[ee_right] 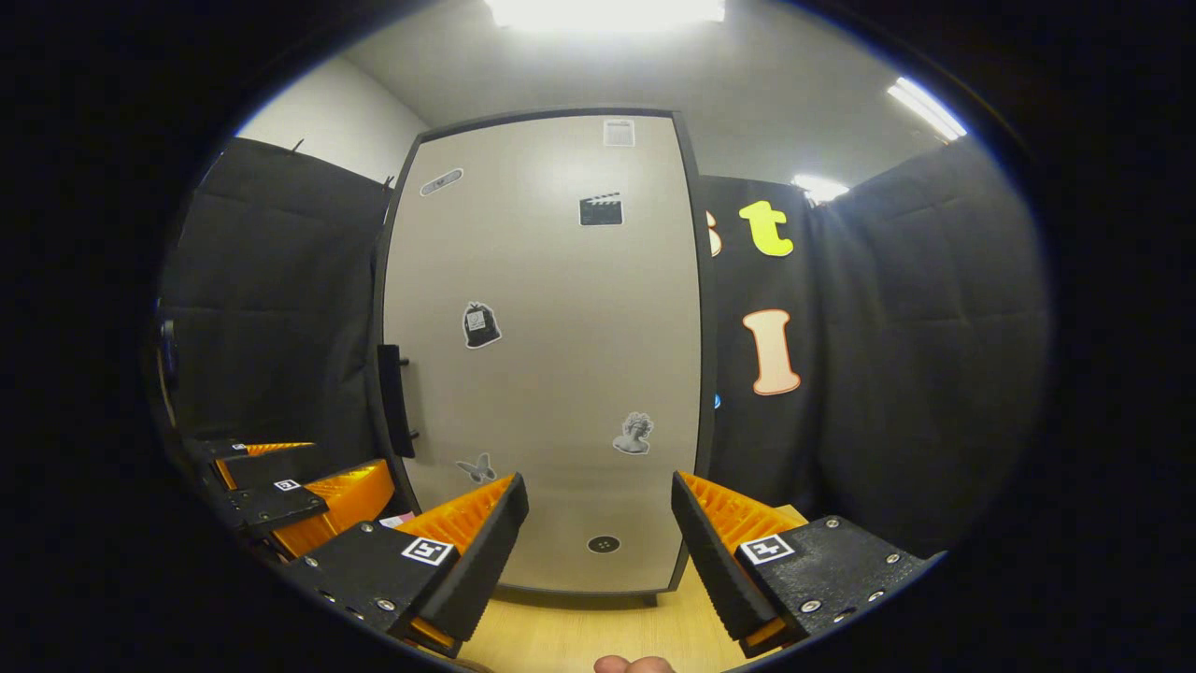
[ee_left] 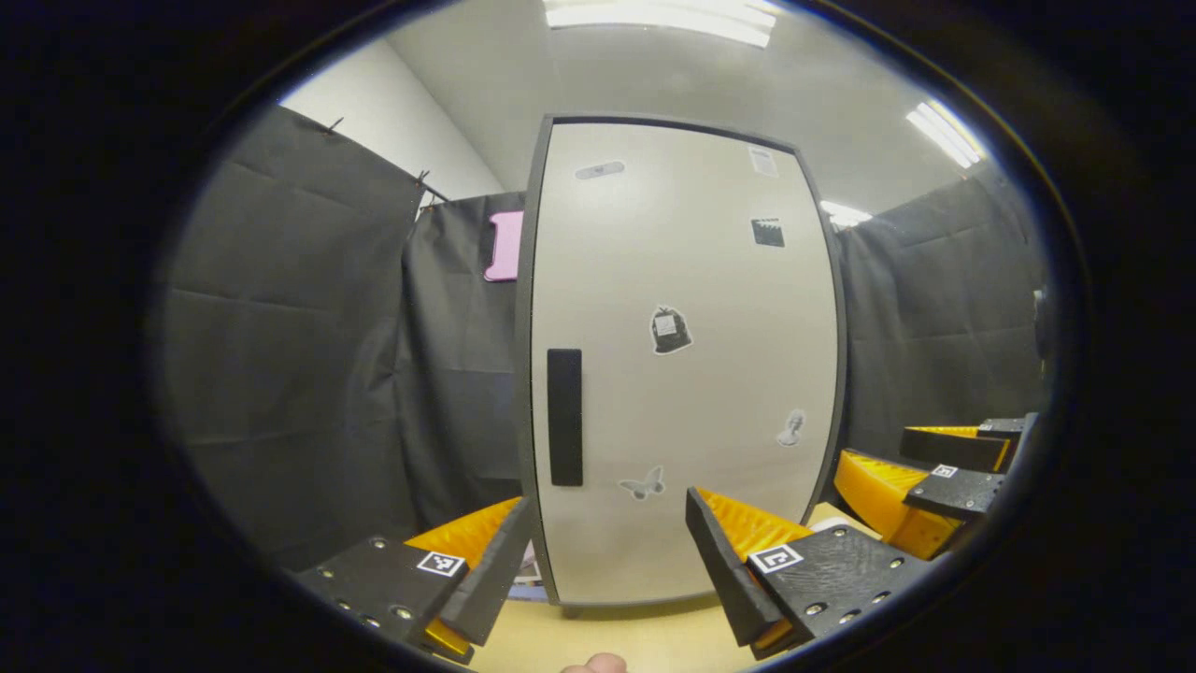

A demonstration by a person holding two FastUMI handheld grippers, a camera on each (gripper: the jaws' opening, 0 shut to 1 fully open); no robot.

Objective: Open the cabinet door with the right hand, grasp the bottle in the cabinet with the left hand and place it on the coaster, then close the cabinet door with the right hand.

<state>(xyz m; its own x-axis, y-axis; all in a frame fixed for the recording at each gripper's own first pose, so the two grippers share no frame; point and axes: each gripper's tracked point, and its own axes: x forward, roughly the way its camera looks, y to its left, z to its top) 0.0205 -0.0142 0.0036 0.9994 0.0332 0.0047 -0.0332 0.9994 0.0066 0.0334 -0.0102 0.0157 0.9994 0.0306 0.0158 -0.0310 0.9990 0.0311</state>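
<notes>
A tall pale cabinet door [ee_left: 682, 355] with stickers stands shut on the wooden table, its dark upright handle [ee_left: 564, 417] at its left side. My left gripper [ee_left: 607, 533] is open in front of the door's lower part, apart from it. The right gripper view has the same door [ee_right: 551, 346] and handle [ee_right: 394, 400]. My right gripper [ee_right: 598, 523] is open before the door's bottom, nothing between its fingers. The right gripper also appears at far right in the left gripper view [ee_left: 944, 472]. The left gripper shows at lower left in the right gripper view [ee_right: 280, 491]. What is inside the cabinet is hidden.
Black cloth walls close in behind and on both sides of the cabinet. A light wooden tabletop [ee_right: 579, 636] runs beneath both grippers. A small pink object [ee_right: 397, 519] lies low beside the cabinet's left corner. A fingertip [ee_right: 635, 665] shows at the bottom edge.
</notes>
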